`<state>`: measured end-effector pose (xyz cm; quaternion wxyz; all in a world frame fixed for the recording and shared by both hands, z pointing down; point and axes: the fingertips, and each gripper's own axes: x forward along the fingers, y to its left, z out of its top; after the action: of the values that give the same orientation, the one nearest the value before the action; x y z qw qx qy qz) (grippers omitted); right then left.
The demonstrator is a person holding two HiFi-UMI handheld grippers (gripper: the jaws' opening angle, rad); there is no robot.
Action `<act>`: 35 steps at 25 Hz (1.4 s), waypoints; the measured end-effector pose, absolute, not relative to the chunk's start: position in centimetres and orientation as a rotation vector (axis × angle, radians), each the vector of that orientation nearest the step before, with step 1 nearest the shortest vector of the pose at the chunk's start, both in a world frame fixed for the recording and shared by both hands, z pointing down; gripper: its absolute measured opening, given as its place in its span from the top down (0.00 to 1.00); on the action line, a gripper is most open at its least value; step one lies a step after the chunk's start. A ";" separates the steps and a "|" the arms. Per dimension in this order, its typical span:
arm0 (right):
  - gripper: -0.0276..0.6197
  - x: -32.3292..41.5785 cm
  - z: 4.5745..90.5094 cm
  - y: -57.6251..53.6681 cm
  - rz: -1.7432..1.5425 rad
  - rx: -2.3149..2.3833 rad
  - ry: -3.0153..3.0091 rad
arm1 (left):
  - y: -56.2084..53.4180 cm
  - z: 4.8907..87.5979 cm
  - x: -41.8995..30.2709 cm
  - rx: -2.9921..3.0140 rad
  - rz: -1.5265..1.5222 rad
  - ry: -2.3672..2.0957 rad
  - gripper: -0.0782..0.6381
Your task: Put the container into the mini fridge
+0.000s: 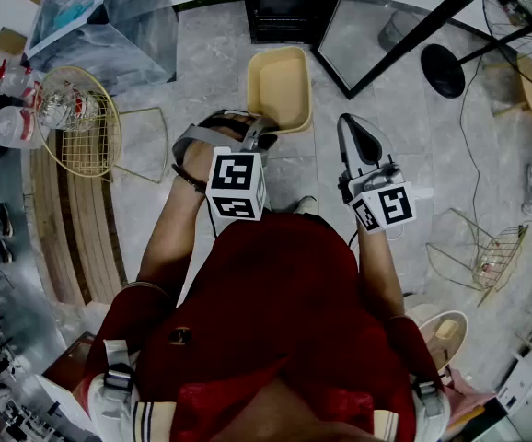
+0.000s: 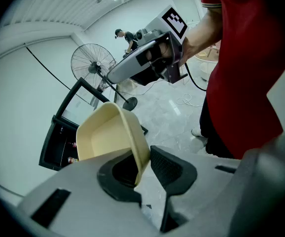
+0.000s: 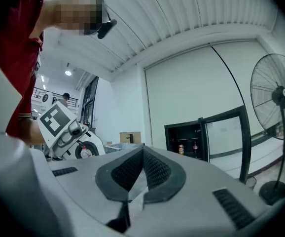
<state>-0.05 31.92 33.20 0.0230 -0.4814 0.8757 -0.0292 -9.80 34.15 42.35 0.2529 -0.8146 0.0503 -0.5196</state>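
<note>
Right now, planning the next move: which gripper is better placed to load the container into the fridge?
Left. The left gripper grips the container by its rim, open mini fridge ahead; the right gripper is shut, empty.

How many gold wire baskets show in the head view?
2. The left wire basket lies by the plastic bottles; the right wire basket lies on the floor near the picture's right edge. Others may be hidden beneath the person.

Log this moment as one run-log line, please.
left gripper: shut on container | right gripper: shut, empty | fridge door: open | container: not inside
</note>
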 end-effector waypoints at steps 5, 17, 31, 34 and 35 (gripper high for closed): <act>0.96 -2.2 32.8 32.3 -0.100 -1.453 2.680 | 34.1 42.5 -11.7 -2.203 -1.415 0.127 0.79; 0.96 -5.9 34.1 32.0 -0.111 -1.526 2.671 | 33.5 42.9 -15.1 -2.192 -1.354 0.095 0.79; 0.96 -7.6 34.2 27.8 -0.104 -1.506 2.702 | 29.4 42.9 -17.0 -2.165 -1.370 0.120 0.79; 0.96 -7.1 34.3 26.1 -0.103 -1.484 2.701 | 28.2 42.9 -16.6 -2.161 -1.385 0.131 0.79; 0.96 -6.9 34.3 25.4 -0.100 -1.477 2.701 | 27.7 42.9 -16.4 -2.158 -1.391 0.134 0.79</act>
<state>-6.94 25.39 34.26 0.0307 -0.4792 0.8765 -0.0324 -16.45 27.72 42.95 0.2814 -0.8056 0.0500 -0.5190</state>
